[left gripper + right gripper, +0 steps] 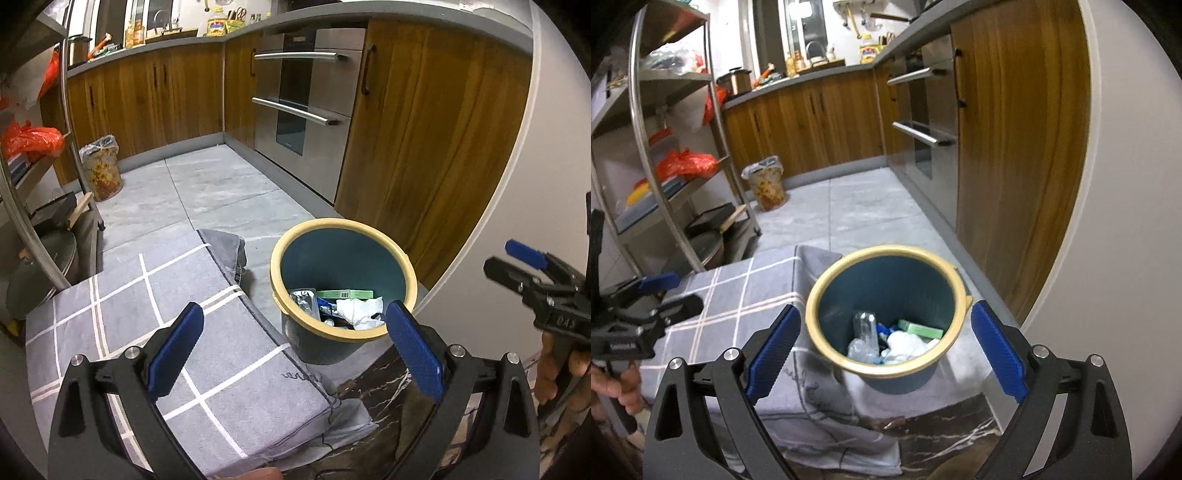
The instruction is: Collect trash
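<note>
A teal bin [343,223] [886,249] with a yellow rim stands on the floor beside a grey checked cloth [221,332] [738,295]. Inside the bin lie a green box [343,294] [919,328], crumpled white tissue [360,312] [905,345] and a clear wrapper [864,328]. My left gripper [294,306] [665,291] is open and empty, above the cloth's edge and left of the bin. My right gripper [886,308] [532,269] hangs wide open over the bin's near side, with nothing between its fingers.
A floral bin [101,170] [766,184] lined with a bag stands by the far cabinets. A metal shelf rack [22,184] [665,147] with orange bags is at the left. An oven [303,103] and wooden cabinets run along the right, and a white wall corner [517,184] is close.
</note>
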Demonstrator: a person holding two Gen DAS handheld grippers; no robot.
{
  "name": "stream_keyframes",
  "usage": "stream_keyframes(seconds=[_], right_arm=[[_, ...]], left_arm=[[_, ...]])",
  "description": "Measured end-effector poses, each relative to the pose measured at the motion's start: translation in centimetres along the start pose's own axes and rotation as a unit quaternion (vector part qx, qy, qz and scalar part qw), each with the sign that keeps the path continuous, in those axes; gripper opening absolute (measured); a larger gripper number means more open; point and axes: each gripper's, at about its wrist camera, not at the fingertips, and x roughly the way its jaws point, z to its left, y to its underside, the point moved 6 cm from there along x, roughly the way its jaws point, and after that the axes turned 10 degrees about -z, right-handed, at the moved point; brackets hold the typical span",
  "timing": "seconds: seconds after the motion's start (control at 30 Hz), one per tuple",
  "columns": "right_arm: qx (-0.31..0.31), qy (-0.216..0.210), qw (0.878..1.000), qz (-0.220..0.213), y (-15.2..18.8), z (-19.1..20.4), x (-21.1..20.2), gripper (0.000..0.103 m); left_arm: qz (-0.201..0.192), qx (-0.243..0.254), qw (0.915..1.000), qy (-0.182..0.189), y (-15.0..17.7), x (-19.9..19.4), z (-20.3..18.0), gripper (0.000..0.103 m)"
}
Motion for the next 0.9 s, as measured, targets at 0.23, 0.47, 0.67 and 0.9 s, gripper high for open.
stream_keyframes(seconds=[0.23, 0.47, 0.67, 0.9], right_arm=[[0.001, 0.004, 1.000, -0.005, 0.3, 0.3, -0.1, 0.094], [-0.006, 0.000, 1.000, 0.005, 1.1, 0.7, -0.1, 0.094], [-0.006, -0.002, 1.000, 0.007, 1.1, 0.6, 0.0, 0.095], [-0.008, -0.002, 1.000, 0.006, 1.0, 0.7, 0.0, 0.095]], left_arm=[[-0.005, 0.002, 1.0000, -0.003, 0.3, -0.2, -0.1, 0.097], [-0.016, 0.006, 0.9999, -0.002, 0.0, -0.4, -0.6, 0.097], [-0.015, 0.006, 0.9999, -0.001, -0.2, -0.4, -0.7, 0.097], [-0.016, 0.006, 0.9998, -0.003, -0.2, -0.4, -0.6, 0.097]])
